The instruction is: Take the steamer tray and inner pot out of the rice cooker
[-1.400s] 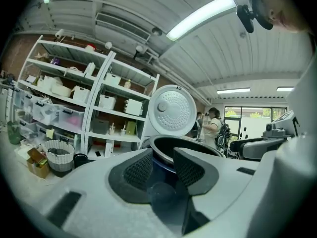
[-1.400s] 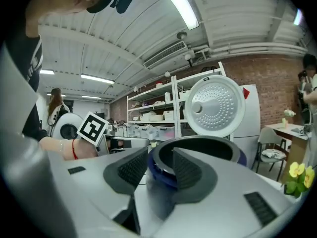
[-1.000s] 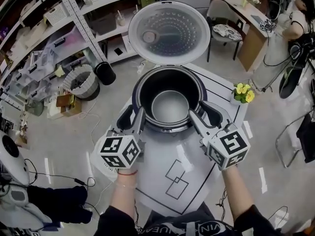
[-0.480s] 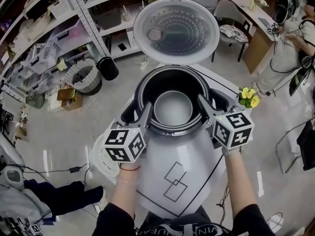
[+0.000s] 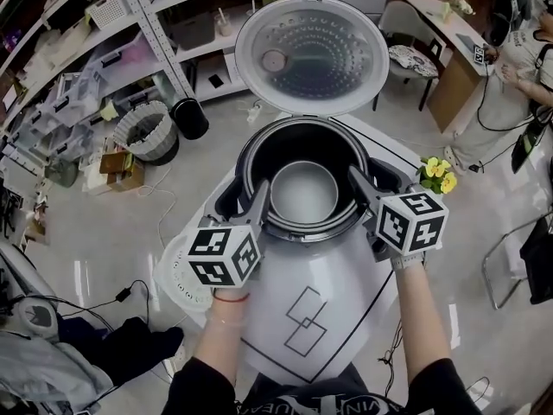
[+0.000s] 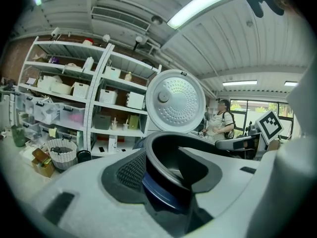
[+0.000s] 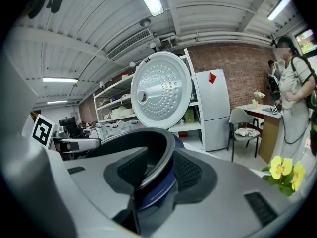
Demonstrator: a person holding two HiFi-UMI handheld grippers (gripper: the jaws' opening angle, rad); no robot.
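Observation:
The rice cooker [image 5: 226,204] stands open on the white table, its lid [image 5: 311,54] tipped up at the back. A dark insert with a flared rim [image 5: 302,128] and a pale grey bottom sits inside; I cannot tell steamer tray from inner pot. My left gripper [image 5: 251,199] straddles the left rim [image 6: 163,143]. Its jaws are opening, one inside and one outside the wall, with the rim between them. My right gripper [image 5: 367,184] straddles the right rim [image 7: 148,135] the same way, jaws wide and not pressing.
Yellow flowers [image 5: 436,173] stand close to the right gripper. On the floor beyond the table are a wicker basket [image 5: 145,137] and metal shelving [image 5: 104,50]. A chair [image 5: 406,59] and a person at a desk [image 5: 527,50] are at the far right.
The right gripper has moved forward and now sits over the cooker's right rim. The left gripper has stayed at the left rim.

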